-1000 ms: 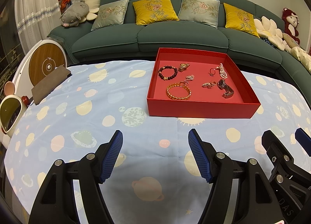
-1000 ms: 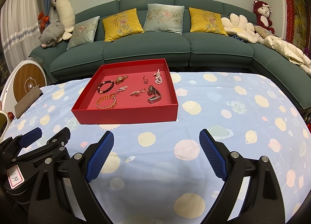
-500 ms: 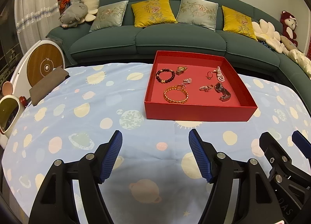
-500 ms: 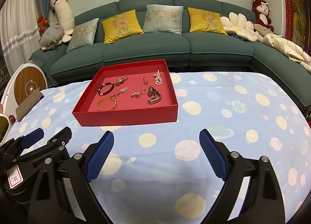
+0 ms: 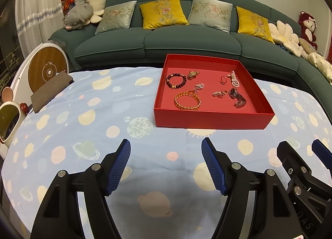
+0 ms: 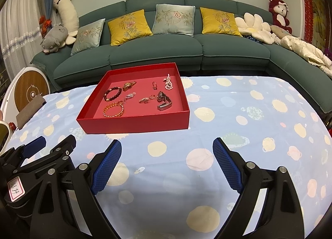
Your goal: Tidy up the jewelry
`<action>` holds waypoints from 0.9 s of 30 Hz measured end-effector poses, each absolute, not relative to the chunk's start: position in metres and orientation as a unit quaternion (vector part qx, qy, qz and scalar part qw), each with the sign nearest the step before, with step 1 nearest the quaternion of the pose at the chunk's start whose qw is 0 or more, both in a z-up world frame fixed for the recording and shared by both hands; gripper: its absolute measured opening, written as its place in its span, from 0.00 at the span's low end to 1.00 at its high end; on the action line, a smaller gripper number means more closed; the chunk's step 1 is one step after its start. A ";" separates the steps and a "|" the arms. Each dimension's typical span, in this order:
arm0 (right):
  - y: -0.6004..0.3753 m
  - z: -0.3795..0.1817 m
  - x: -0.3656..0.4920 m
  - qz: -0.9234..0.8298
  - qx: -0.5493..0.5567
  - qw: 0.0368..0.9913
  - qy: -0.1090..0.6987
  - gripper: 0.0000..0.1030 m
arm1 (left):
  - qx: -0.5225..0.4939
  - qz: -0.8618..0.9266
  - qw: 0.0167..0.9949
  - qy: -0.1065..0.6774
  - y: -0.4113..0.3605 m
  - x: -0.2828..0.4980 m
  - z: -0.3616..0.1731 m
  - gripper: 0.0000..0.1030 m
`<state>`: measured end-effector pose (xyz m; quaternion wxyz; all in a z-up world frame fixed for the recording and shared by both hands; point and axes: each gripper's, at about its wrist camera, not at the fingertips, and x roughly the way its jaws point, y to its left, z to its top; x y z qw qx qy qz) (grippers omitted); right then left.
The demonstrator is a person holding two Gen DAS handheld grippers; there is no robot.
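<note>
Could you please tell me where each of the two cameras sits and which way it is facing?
Left wrist: rides the left tongs, facing the sofa over the red tray; open blue fingers, right tongs at the right edge.
Right wrist: rides the right tongs, same heading; open fingers, left tongs lower left.
Shared: tray, jewelry, planet-print cloth, sofa.

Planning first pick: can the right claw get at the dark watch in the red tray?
Probably yes: right claw is open, bare cloth lies between, and the dark watch sits apart from other pieces behind the red tray low front wall.
</note>
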<state>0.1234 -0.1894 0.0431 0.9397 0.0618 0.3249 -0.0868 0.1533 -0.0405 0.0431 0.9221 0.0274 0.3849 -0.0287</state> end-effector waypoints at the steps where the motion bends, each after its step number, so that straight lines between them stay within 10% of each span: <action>1: -0.189 0.043 0.124 -0.087 0.061 0.940 0.325 0.85 | 0.027 -0.028 0.922 0.386 -0.040 0.153 0.043 0.66; 27: -0.187 0.043 0.123 -0.086 0.059 0.940 0.324 0.85 | 0.027 -0.024 0.921 0.388 -0.040 0.154 0.043 0.66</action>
